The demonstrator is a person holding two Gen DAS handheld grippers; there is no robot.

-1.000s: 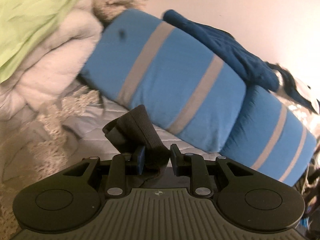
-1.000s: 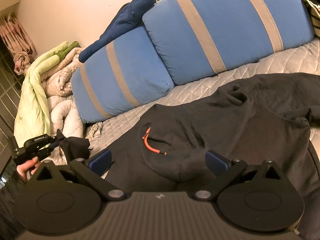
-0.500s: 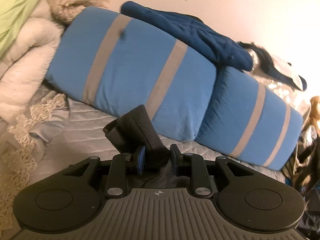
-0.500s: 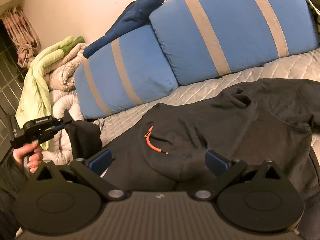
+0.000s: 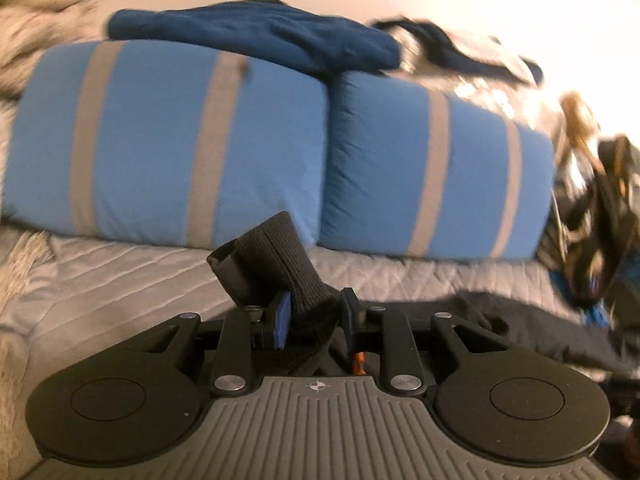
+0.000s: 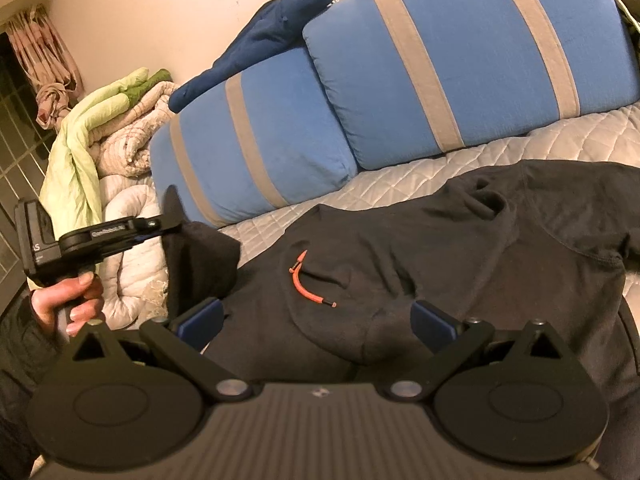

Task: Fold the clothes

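A dark grey hoodie lies spread on the quilted bed cover, with an orange drawstring across its hood. My left gripper is shut on the ribbed sleeve cuff, which sticks up between its fingers. In the right wrist view the left gripper is held by a hand at the left, lifting the sleeve above the bed. My right gripper stands open low over the hood, with nothing between its fingers.
Two blue pillows with grey stripes lean at the head of the bed, a navy garment draped over them. Bundled pale blankets and a green cover pile at the left. More clothes lie at the right. Quilted cover shows beside the hoodie.
My left gripper has swung right and upward with the sleeve cuff, lifting the sleeve off the bed toward the hoodie's body. The right gripper has stayed open over the hood.
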